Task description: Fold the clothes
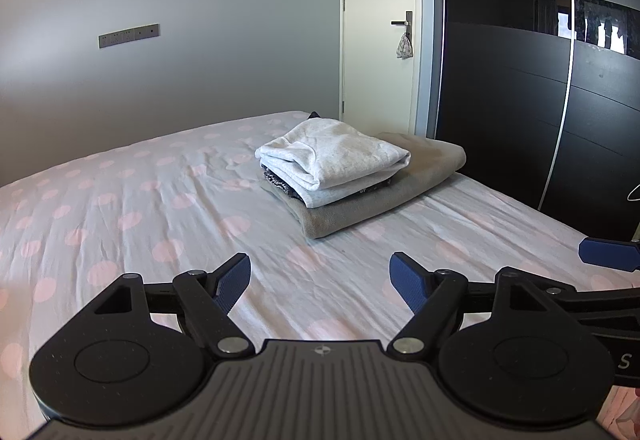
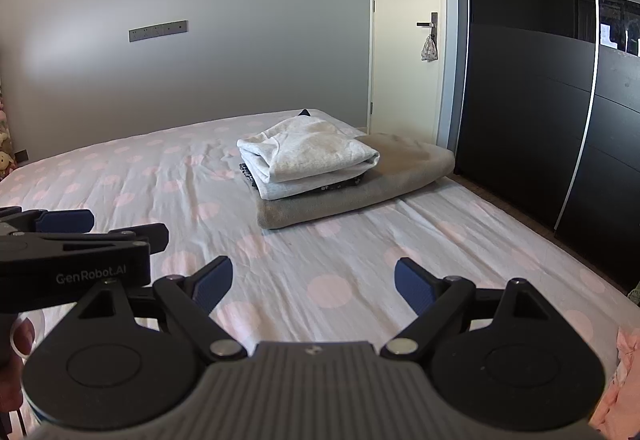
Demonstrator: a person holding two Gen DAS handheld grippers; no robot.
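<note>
One stack of four folded garments (image 1: 340,167) is being shown on one pink-dotted white bedsheet (image 1: 140,207); two black blue-padded grippers, one cream door (image 1: 380,19) and one grey switch panel (image 1: 129,35) are being counted.

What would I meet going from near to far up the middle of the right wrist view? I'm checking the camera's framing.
Open right gripper → polka-dot bedsheet → folded grey blanket at the bottom of the stack → folded white garment on top → grey wall.
</note>
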